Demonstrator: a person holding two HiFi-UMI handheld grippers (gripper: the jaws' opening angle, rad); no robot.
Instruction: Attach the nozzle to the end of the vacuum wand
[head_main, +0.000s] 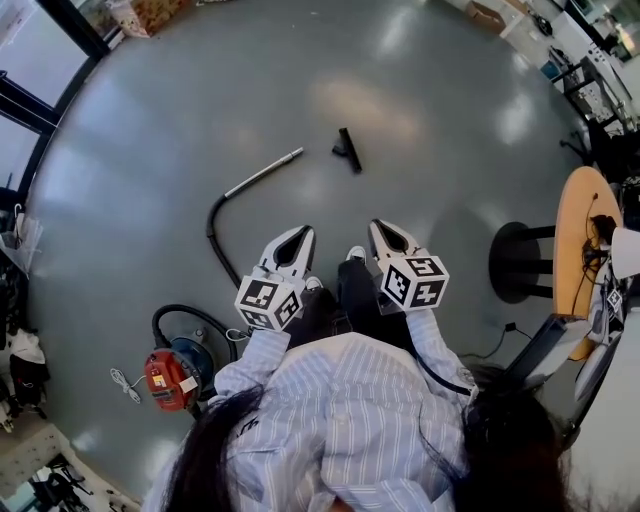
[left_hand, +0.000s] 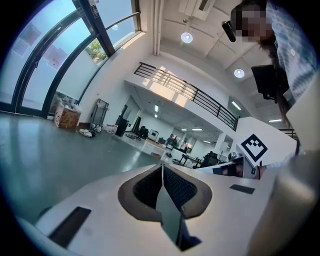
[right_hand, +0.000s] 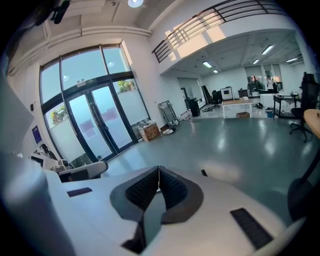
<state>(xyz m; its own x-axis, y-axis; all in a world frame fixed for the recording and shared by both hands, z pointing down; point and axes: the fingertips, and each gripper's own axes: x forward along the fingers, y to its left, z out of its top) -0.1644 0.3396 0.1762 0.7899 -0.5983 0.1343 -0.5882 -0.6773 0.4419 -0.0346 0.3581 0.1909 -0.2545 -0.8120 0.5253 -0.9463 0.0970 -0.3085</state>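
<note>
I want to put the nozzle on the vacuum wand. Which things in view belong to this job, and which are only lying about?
Belong to the job: nozzle, vacuum wand, black hose, red vacuum cleaner, left gripper, right gripper (both shut, empty).
Only lying about: wooden table, cardboard box by the glass doors.

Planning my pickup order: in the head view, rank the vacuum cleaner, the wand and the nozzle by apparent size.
1. Vacuum cleaner: bulkiest, though nearer the camera.
2. Wand: about as long, but thin.
3. Nozzle: clearly smallest.
</note>
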